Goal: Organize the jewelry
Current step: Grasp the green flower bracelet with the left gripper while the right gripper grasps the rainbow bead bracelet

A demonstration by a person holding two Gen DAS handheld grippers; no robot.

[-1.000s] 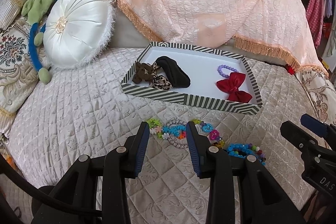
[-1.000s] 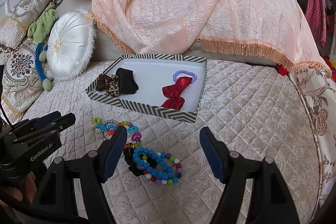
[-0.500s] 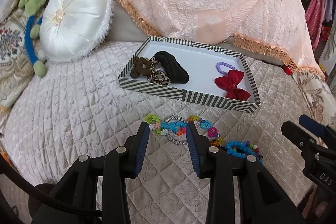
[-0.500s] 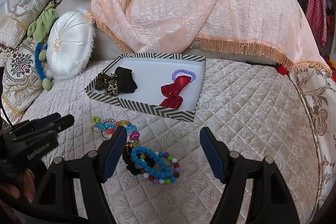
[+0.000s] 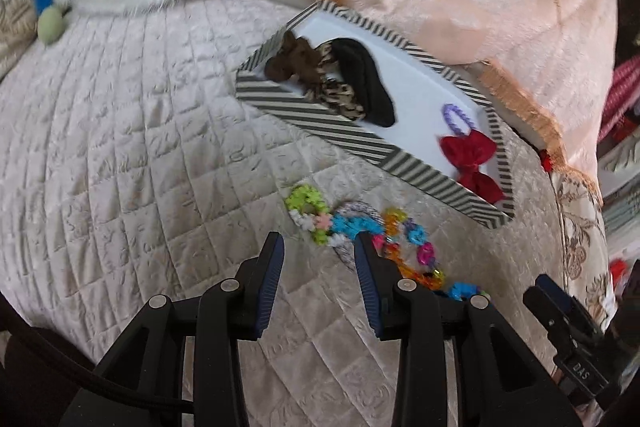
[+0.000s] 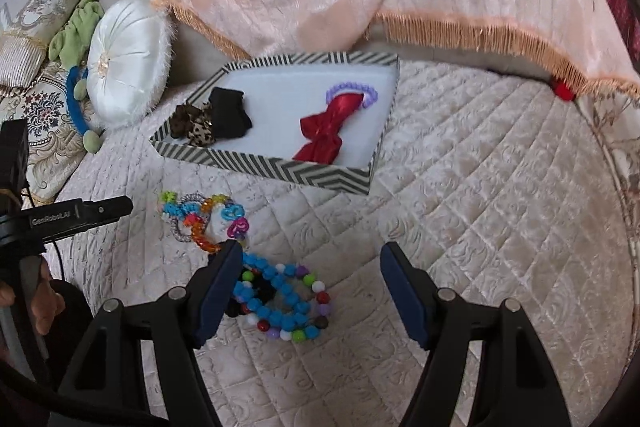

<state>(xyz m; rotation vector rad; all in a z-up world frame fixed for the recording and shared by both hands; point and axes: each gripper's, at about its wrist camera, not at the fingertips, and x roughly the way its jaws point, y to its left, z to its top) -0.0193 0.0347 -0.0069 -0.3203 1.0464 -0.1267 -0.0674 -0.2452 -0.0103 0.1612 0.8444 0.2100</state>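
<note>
The left gripper has its jaws narrowly apart and empty, just short of the colourful plastic chain on the quilted bed cover. The right gripper has its jaws wide and also empty, above the blue beaded bracelets.

To do this step well, I think each gripper should come down straight over one strand only — the pieces lie touching each other, so a low, thin pinch is better than a deep scoop. The soft cover may fold into the jaws; it is safer to close slowly.

The chain is made of bright links — green, blue, orange, pink — and is partly blurred in the left view. The bracelets are small round beads, mostly blue, heaped over something black. Both lie just in front of the striped tray, which holds a red bow, a purple bracelet and dark scrunchies.
</note>
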